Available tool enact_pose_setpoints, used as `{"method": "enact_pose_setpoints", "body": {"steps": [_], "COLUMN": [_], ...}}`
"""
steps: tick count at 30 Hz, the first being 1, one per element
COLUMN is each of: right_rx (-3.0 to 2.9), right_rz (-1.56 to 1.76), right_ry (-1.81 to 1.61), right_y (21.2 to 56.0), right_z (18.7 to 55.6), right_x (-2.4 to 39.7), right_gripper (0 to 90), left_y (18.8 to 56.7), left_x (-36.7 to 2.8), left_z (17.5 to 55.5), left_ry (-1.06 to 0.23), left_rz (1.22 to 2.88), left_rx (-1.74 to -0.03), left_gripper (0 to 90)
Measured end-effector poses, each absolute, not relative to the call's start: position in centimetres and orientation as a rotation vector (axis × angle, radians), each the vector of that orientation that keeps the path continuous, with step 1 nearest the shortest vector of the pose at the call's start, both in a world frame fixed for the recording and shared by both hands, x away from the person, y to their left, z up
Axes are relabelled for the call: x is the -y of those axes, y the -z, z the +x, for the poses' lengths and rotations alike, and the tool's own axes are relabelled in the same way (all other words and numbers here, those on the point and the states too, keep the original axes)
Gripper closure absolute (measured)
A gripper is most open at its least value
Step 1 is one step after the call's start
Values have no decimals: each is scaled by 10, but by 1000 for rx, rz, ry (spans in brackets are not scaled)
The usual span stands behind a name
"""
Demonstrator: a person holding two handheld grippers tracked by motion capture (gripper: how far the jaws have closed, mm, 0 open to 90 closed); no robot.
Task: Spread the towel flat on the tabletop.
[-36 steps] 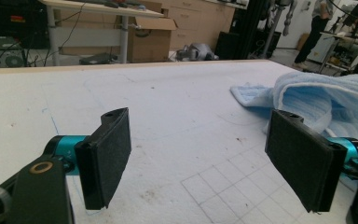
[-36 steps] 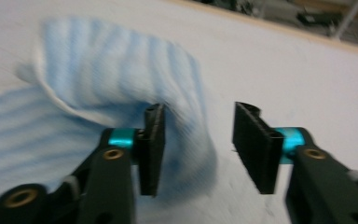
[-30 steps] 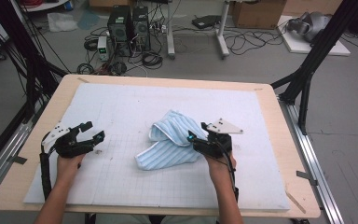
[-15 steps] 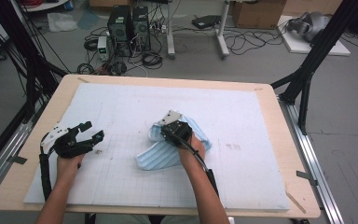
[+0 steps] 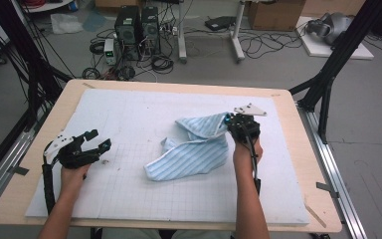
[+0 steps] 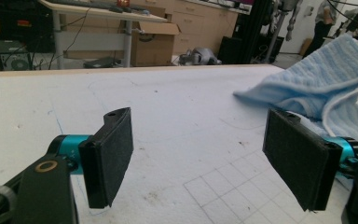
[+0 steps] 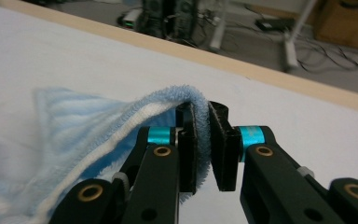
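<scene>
While the right gripper (image 5: 236, 123) has its black jaws clamped on a folded edge of the light blue striped terry towel (image 5: 194, 149), the rest of that cloth trails left and toward the person across the white gridded foam mat (image 5: 129, 114), rumpled and partly doubled over. Jaws have just been closing, and the right gripper view shows the towel's hem (image 7: 196, 100) pinched between the two pads, looping over the top of them, so the grip is on the edge rather than on a bunched middle. My guess: an edge pinch is what lets the cloth be pulled flat or folded without dragging a wad. The held corner sits right of centre on the mat, lifted slightly off it; the low end of the towel lies flat near the mat's middle. The left gripper (image 5: 92, 144) rests near the mat's left side, well apart from the towel, jaws wide apart with nothing between them; in the left gripper view its black felt-faced pads (image 6: 114, 154) frame bare mat, with the towel off to the right. Likely parked there, ready to take a second corner. Light wood table (image 5: 298, 164) under the mat gives margin all round. Risk as I see it: hem grip is shallow, so a fast pull could slip it out.
</scene>
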State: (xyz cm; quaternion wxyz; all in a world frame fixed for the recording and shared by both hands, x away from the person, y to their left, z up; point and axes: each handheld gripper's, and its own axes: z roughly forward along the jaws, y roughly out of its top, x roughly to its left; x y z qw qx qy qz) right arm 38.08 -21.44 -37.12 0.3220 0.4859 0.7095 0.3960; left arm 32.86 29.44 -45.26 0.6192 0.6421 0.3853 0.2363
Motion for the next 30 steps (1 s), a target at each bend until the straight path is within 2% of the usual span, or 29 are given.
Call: {"method": "enact_pose_setpoints", "body": {"steps": [5, 8, 10, 12, 18, 24, 30], "right_rx": [-1902, -1856, -1838, -1826, -1817, -1907, -2081], "right_rz": [1387, 1454, 1471, 1494, 1433, 1399, 1187], "right_ry": [-812, -759, -748, -786, -872, -1001, -1065], "right_y": [390, 397, 397, 396, 388, 392, 396], "right_z": [393, 389, 387, 384, 373, 365, 361], "right_x": [235, 251, 256, 263, 261, 239, 190], "right_gripper": [766, 763, 763, 718, 656, 477, 449], "left_y": [453, 453, 453, 452, 452, 452, 452], "left_x": [-295, -294, -294, -294, -294, -293, -294], "left_z": [329, 329, 329, 329, 329, 329, 329], "left_ry": [-543, -543, -545, -548, -551, -549, -549], "left_rz": [1476, 1475, 1477, 1483, 1485, 1491, 1487], "left_rx": [-887, -888, -887, -884, -887, -892, -895], "left_gripper": [248, 248, 248, 248, 250, 253, 254]}}
